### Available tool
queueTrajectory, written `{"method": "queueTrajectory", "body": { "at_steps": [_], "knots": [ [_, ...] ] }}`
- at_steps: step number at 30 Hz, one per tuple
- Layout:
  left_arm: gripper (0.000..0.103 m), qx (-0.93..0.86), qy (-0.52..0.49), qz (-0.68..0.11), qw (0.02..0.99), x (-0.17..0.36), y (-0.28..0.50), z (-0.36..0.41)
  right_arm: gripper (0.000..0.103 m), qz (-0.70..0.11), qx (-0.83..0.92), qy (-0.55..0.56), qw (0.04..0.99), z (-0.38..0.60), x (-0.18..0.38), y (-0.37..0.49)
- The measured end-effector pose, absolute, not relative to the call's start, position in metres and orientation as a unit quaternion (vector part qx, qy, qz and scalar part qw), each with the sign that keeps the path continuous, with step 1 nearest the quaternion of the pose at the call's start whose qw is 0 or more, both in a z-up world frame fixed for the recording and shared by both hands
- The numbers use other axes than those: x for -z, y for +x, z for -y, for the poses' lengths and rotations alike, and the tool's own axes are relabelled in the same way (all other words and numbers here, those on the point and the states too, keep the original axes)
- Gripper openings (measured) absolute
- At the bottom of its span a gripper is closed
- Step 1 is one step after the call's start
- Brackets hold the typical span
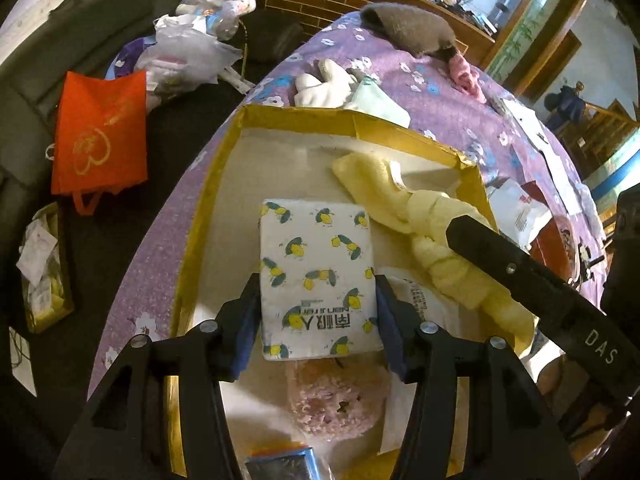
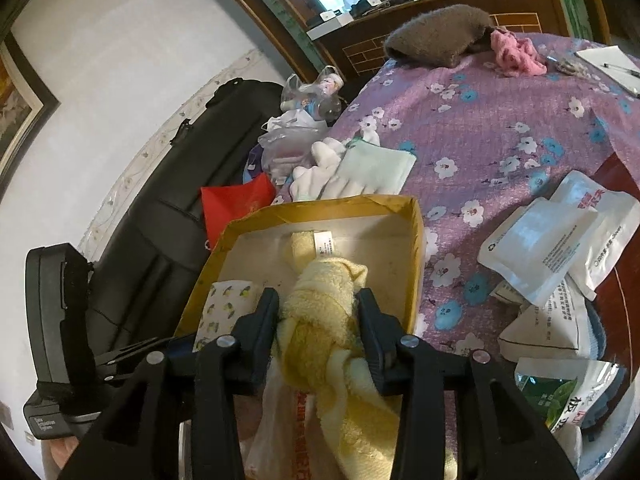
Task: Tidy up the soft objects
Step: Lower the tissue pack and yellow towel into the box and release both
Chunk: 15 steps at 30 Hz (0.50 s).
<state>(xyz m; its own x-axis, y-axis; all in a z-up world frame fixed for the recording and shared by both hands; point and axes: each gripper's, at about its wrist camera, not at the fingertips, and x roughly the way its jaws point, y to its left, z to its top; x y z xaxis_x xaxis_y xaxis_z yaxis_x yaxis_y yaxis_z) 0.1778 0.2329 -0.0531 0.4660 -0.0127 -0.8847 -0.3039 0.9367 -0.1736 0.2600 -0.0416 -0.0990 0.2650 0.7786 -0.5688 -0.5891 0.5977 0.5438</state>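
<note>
Nearest my left gripper (image 1: 316, 312), its fingers bracket the lemon-print tissue pack (image 1: 316, 276), which lies flat in the yellow cardboard box (image 1: 208, 184); pad contact is uncertain. My right gripper (image 2: 318, 324) straddles the knotted yellow towel (image 2: 320, 308), which lies right of the pack; grip unclear. Beyond the box, white gloves (image 2: 320, 168) and a folded green cloth (image 2: 372, 170) rest on the purple floral tablecloth (image 2: 500, 128).

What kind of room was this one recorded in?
Most likely a lived-in home room: a table under a purple floral cloth, a dark sofa along the wall, and a cluttered wooden sideboard behind.
</note>
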Motion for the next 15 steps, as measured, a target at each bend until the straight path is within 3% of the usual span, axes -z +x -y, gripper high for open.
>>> {"method": "queueTrajectory", "body": {
  "at_steps": [3, 7, 15],
  "knots": [
    [0.054, -0.090, -0.144, -0.523, 0.835, 0.052, 0.180, -0.231, 0.049, -0.423, -0.441, 0.118, 0.783, 0.042, 0.098, 0.260],
    [0.054, -0.127, -0.154, -0.510, 0.837, 0.044, 0.170, -0.236, 0.066, -0.405, -0.445, 0.116, 0.790, 0.045, 0.092, 0.255],
    [0.054, -0.117, -0.140, -0.522, 0.833, 0.043, 0.166, -0.233, 0.066, -0.389, -0.466, 0.130, 0.784, 0.061, 0.074, 0.249]
  ]
}}
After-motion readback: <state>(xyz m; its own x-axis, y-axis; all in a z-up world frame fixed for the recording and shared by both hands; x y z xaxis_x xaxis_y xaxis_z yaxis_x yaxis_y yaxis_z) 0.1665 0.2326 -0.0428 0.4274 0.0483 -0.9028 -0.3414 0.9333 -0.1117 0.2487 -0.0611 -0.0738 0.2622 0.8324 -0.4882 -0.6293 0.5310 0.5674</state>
